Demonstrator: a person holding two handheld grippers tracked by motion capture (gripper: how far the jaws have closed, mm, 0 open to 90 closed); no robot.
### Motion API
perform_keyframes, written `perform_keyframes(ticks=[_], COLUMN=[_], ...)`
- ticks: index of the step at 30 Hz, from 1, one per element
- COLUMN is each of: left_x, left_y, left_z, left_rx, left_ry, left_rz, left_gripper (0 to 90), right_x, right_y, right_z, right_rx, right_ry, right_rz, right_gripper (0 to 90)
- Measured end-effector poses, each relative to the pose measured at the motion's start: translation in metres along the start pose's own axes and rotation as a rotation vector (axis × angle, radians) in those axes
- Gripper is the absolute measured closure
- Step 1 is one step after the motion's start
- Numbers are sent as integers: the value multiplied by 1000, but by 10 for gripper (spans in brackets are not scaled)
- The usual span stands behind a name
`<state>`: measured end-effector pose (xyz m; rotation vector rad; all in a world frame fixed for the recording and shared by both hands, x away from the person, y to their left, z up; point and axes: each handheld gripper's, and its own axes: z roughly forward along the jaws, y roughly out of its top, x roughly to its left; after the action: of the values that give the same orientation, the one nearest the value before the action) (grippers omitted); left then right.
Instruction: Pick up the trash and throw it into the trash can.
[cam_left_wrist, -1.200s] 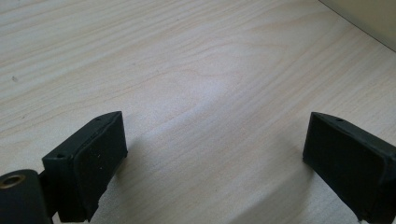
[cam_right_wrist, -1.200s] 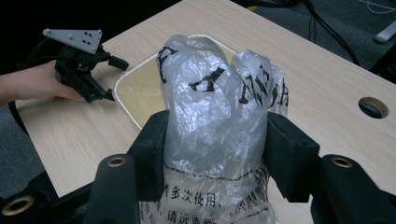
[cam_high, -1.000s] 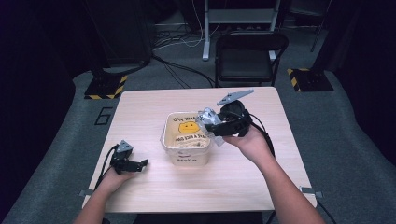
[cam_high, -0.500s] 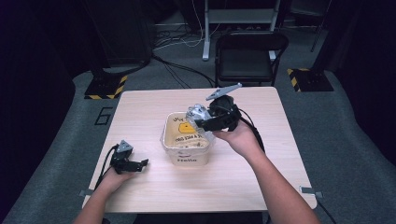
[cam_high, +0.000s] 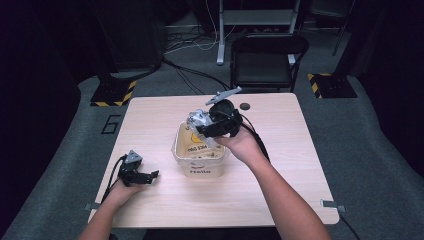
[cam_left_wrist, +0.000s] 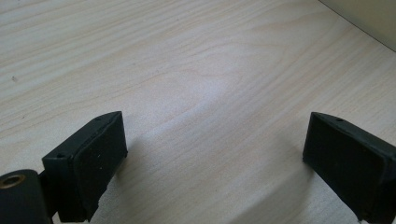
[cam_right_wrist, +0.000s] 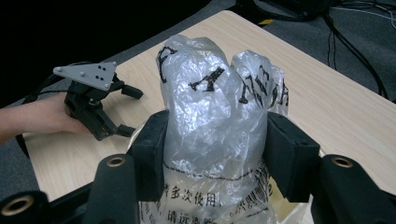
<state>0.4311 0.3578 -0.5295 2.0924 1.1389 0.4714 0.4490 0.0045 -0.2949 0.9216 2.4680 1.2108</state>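
Note:
A cream tub (cam_high: 201, 165) with printed lettering stands mid-table, lined with a clear plastic bag. The bag's gathered top (cam_high: 196, 118) rises above the tub's far rim, with my right gripper (cam_high: 201, 129) shut on it. In the right gripper view the crinkled bag (cam_right_wrist: 215, 93) with black print sits bunched between both jaws of the right gripper (cam_right_wrist: 215, 154). My left gripper (cam_high: 151, 176) rests on the table at the front left, apart from the tub. Its jaws are open over bare wood in the left gripper view, where the left gripper (cam_left_wrist: 215, 158) holds nothing.
The wooden table (cam_high: 300, 165) has free room on its right half and along the front. A small dark disc (cam_high: 244, 106) lies near the far edge. A black folding chair (cam_high: 267, 55) stands behind the table. Cables run across the floor beyond.
My right gripper has moved left across the tub's far rim with the bag's top still in it. The left gripper has stayed put.

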Motion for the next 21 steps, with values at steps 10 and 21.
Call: perform_keyframes(ticks=[10, 21], left_x=[0, 0], left_y=[0, 0], left_z=[1, 1], left_rx=[-8, -6], left_ry=[2, -2], left_rz=[1, 3], left_gripper=[57, 54], right_x=[5, -2], right_y=[2, -15], right_z=[24, 51], right_rx=[-1, 33], right_ry=[-11, -16], right_rz=[-20, -13], right_gripper=[445, 440])
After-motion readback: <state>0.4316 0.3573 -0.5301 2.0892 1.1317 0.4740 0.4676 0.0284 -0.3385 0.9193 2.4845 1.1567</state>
